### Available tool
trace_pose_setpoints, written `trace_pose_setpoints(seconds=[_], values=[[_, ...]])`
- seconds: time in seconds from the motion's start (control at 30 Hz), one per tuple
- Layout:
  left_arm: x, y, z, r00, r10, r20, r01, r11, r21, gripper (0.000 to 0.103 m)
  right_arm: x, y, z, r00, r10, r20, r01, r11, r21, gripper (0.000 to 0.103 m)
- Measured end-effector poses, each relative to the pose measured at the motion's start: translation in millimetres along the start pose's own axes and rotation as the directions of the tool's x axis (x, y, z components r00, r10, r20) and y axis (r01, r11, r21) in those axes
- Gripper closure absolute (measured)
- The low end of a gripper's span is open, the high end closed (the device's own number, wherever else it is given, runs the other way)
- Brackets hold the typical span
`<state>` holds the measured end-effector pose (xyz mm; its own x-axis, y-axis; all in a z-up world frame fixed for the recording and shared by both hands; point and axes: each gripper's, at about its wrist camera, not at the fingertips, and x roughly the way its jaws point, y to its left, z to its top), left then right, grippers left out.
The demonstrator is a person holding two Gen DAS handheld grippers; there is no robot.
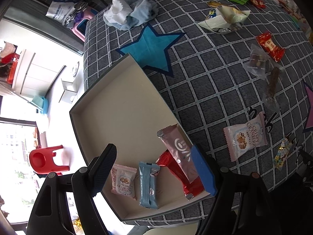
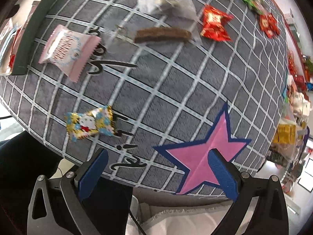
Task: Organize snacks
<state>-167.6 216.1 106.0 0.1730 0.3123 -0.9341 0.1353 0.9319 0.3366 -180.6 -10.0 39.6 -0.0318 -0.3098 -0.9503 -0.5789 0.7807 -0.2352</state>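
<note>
The pink Crispy Cranberry packet [image 2: 67,51] is light, puffy and crinkly — pinch its middle softly — both tools, left [image 1: 154,168] and right [image 2: 158,173], are wide open and empty.

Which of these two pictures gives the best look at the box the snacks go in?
The left wrist view: the box shows almost whole, open, with four packets inside. The right wrist view catches only a dark strip of its wall at the left edge.
</note>
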Motion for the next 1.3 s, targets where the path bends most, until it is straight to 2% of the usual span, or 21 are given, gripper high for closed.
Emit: trace_pose_setpoints(seconds=[0.43, 0.87, 1.07, 1.17, 1.3], values=[[-4.7, -8.5, 0.4, 1.0, 0.0, 0.005, 0.0, 1.0, 0.026, 0.021, 21.0, -50.8, -25.1, 1.0, 0.011, 0.002, -0.011, 0.999, 0.049, 0.001], [-4.8, -8.8, 0.3, 1.0, -0.001, 0.005, 0.001, 1.0, 0.026, 0.021, 19.9, -46.5, -31.3, 1.0, 0.007, 0.01, -0.008, 0.999, 0.044, 0.001], [-4.6, -8.9, -2.9, 1.0, -0.013, -0.004, 0.013, 1.0, 0.022, 0.021, 16.9, -42.6, -21.3, 1.0, 0.008, 0.011, -0.008, 0.999, 0.034, 0.001], [-2.8, -7.6, -5.2, 0.999, -0.039, -0.018, 0.039, 0.999, 0.009, 0.021, 17.8, -42.9, -20.2, 0.999, 0.037, 0.004, -0.037, 0.998, 0.056, 0.001], [-4.9, -14.3, -8.0, 0.996, -0.083, -0.013, 0.084, 0.996, 0.038, 0.021, 20.1, -51.8, -11.8, 0.992, 0.127, 0.003, -0.126, 0.982, 0.143, 0.001]])
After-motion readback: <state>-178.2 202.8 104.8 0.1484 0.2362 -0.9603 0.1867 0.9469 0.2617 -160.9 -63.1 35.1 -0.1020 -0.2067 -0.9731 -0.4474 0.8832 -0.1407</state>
